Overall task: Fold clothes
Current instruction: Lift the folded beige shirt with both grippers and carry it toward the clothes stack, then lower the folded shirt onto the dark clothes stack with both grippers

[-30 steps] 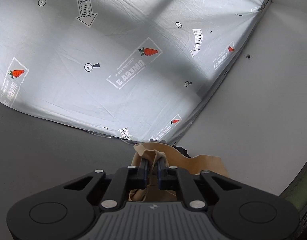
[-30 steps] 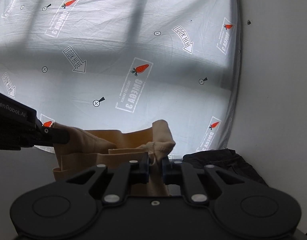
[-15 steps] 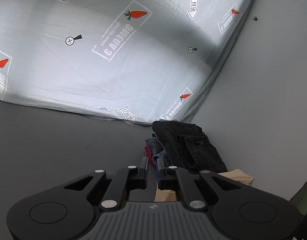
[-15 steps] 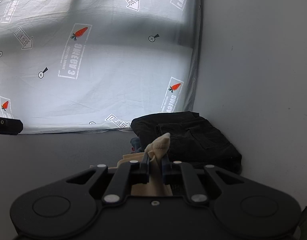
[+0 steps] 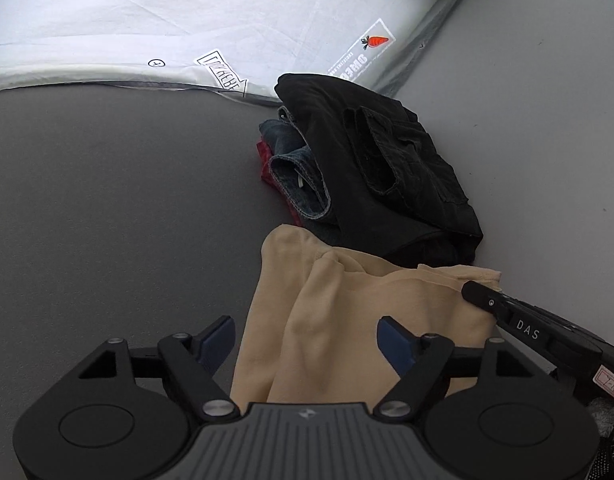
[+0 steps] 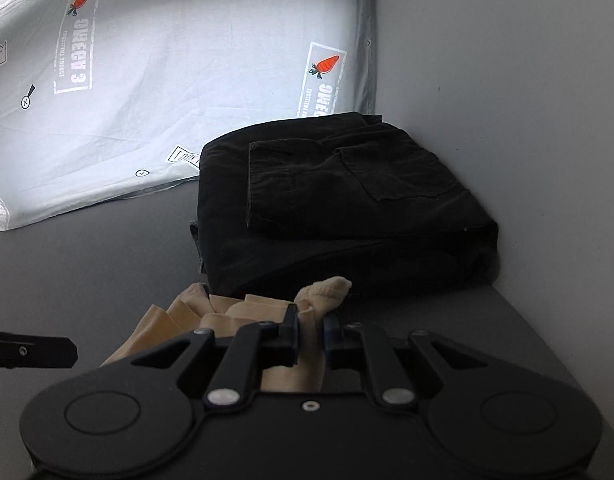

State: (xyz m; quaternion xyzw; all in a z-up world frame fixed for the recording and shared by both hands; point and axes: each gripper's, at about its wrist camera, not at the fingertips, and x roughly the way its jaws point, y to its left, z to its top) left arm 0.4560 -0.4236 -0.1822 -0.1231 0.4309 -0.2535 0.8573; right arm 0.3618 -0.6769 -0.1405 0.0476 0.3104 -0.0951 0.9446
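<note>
A folded beige garment lies on the dark grey table, just in front of a stack of folded clothes topped by a black garment. My left gripper hangs open over the beige garment's near end, its blue pads spread wide apart. In the right wrist view my right gripper is shut on a bunched edge of the beige garment, close to the black garment. The right gripper's finger also shows at the beige garment's right edge in the left wrist view.
Under the black garment lie a folded denim piece and something red. A white printed sheet with carrot logos hangs behind the table. A pale wall stands right beside the stack.
Both grippers lowered the beige garment onto the table in front of the stack. My left gripper went from shut on the cloth to open; the right stays shut on it.
</note>
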